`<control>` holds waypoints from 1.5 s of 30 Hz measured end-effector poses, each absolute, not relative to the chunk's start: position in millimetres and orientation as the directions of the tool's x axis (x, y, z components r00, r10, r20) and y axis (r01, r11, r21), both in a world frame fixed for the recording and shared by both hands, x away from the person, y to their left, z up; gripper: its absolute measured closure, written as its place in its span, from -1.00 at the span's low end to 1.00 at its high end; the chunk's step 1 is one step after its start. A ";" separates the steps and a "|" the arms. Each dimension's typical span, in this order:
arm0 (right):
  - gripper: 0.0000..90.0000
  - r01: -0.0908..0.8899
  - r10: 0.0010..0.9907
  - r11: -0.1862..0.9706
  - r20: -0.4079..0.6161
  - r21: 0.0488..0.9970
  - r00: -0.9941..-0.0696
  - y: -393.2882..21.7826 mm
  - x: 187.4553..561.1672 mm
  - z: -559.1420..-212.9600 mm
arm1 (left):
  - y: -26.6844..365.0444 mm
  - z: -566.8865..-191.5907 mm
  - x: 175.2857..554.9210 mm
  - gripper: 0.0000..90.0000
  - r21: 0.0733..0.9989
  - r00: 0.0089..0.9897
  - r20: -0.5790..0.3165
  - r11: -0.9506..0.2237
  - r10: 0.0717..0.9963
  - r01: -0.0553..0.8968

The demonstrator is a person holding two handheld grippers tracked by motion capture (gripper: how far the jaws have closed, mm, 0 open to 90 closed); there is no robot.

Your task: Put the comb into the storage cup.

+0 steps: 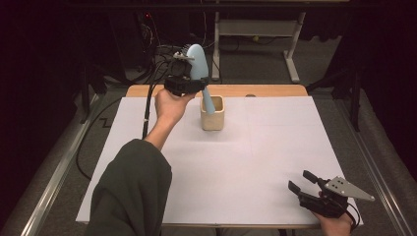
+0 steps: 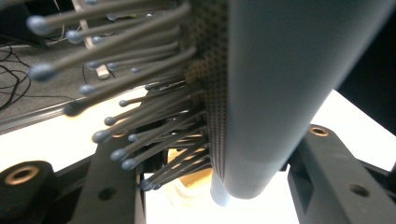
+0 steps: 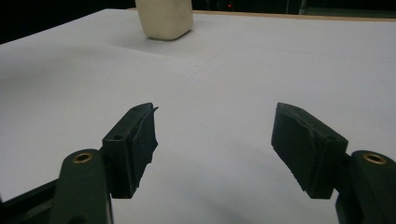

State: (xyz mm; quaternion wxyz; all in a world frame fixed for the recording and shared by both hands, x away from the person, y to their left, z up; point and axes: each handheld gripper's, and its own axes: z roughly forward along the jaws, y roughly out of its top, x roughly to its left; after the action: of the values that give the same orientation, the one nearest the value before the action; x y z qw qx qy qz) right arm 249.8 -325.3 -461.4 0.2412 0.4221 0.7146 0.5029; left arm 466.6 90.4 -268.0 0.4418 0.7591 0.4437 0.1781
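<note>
Two grippers in play, both mine. Left gripper (image 1: pixel 189 84) is clamping a brush (image 1: pixel 199 73) at the far side of the table (image 1: pixel 275 147); right gripper (image 1: pixel 306 183) is idling at the near right corner, jaws standing apart with nothing between them.

Surroundings: white sheet is covering most of the table, wood edge (image 1: pixel 265 90) showing along the far side. Behind that, dark floor, a tangle of cables (image 1: pixel 160 61) and a grey desk frame (image 1: pixel 255 29). My left sleeve (image 1: pixel 130 191) is crossing the near left part of the sheet. Nothing is sitting between the right gripper and the cup (image 1: pixel 212 113), well apart from it; in the right gripper view the cup (image 3: pixel 164 18) is standing at the far end of bare sheet.

Brush: pale blue, oval head up, handle down, tilting so the head is leaning left of the cup. In the left gripper view its smooth back (image 2: pixel 289 84) is facing right, grey ball-tipped bristles (image 2: pixel 126 102) are sticking out left from a dark mesh pad, and my jaws are closing on it from both sides, one on the bristles, one on the back.

Cup: cream, square-ish, open top, sitting upright on the sheet near the far edge. Brush handle tip is dipping into it. Can't tell whether it's touching the bottom, or whether anything else is inside.
</note>
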 end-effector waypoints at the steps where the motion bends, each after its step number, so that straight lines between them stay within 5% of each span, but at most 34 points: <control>1: -0.30 0.360 0.845 0.138 0.080 0.923 -0.529 -325.2 249.9 -461.4 | 90.4 -269.9 468.9 0.19 0.827 0.537 -0.119 -0.216 0.835 0.519; 45: -0.30 0.359 0.836 0.154 0.072 0.921 -0.544 -323.4 250.0 -461.8 | 65.4 -316.8 511.2 0.19 0.785 0.464 -0.113 -0.207 0.879 0.584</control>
State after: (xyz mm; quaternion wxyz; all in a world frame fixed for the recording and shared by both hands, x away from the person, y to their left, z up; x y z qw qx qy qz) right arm 250.0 -323.4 -461.8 0.2378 0.4140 0.7213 0.5018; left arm 511.2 65.4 -316.8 0.4024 0.7550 0.4842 0.1834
